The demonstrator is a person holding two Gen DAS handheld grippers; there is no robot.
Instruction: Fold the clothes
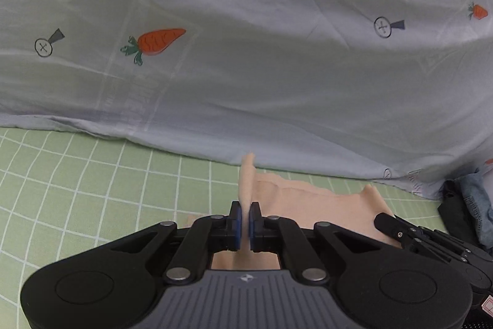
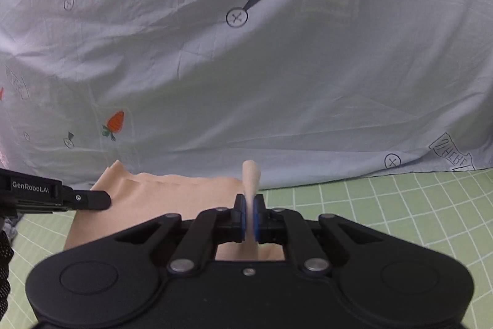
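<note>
Garment (image 1: 308, 199) edge pinched in left gripper (image 1: 245, 218), right gripper (image 2: 250, 215).

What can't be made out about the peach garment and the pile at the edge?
- Peach garment: its type and near half, hidden under the left gripper in the left wrist view.
- Right gripper: pinched cloth blurred in the right wrist view.
- Dark clothes: cut off by the left view's right edge.
</note>
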